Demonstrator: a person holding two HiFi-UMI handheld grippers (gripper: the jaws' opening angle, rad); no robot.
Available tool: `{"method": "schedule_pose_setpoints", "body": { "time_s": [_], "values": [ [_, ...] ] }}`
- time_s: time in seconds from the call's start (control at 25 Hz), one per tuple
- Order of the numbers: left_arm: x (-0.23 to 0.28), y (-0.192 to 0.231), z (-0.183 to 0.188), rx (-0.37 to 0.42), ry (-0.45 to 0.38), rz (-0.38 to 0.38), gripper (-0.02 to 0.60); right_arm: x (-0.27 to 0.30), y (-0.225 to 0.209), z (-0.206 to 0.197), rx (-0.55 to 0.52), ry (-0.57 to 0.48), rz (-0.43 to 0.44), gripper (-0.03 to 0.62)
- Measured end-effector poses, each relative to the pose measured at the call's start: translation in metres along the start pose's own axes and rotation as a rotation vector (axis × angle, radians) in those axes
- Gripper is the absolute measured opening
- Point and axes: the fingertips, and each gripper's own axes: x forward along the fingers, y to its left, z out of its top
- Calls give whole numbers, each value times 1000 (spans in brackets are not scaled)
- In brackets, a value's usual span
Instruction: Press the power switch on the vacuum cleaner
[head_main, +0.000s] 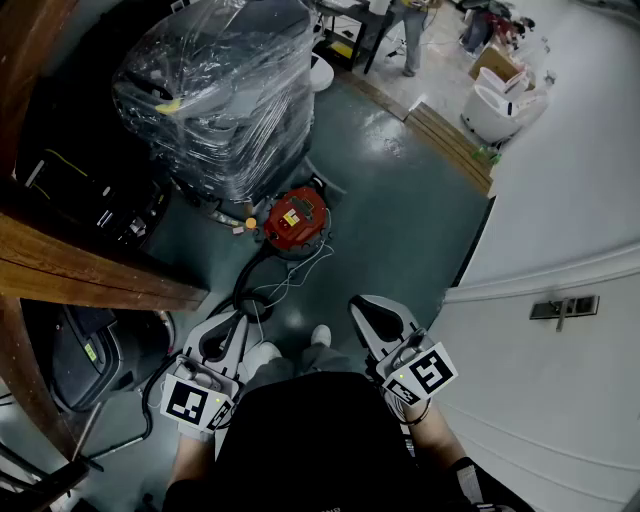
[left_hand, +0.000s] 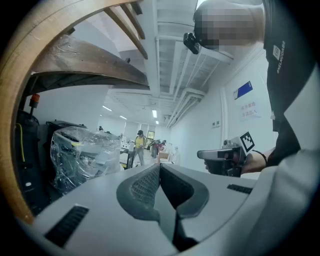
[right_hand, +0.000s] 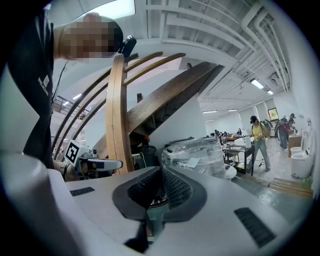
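Note:
The red vacuum cleaner (head_main: 297, 220) stands on the dark green floor beside a plastic-wrapped stack, its black hose (head_main: 248, 285) and a white cable trailing toward my feet. Both grippers are held at waist height, well short of the vacuum and apart from it. My left gripper (head_main: 240, 318) points toward it with its jaws closed tip to tip and nothing between them (left_hand: 160, 167). My right gripper (head_main: 362, 302) is also shut and empty (right_hand: 161, 170). Each gripper shows in the other's view: the right gripper (left_hand: 220, 156) and the left gripper (right_hand: 97, 164).
A large plastic-wrapped stack (head_main: 215, 85) rises just behind the vacuum. A wooden stair beam (head_main: 90, 265) and a black bag (head_main: 85, 350) are at the left. A white wall (head_main: 560, 330) closes the right side. Wooden planks (head_main: 450, 140) lie farther off; a person in yellow (right_hand: 259, 140) stands in the distance.

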Motion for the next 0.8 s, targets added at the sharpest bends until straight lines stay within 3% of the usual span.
{"method": "schedule_pose_setpoints", "body": {
  "time_s": [0.52, 0.8],
  "values": [
    [46, -14, 9, 8, 6, 45, 15, 1, -49, 10, 13, -4, 64, 41],
    [71, -37, 0, 16, 41, 107, 15, -14, -83, 6, 39, -14, 125, 41]
  ]
}}
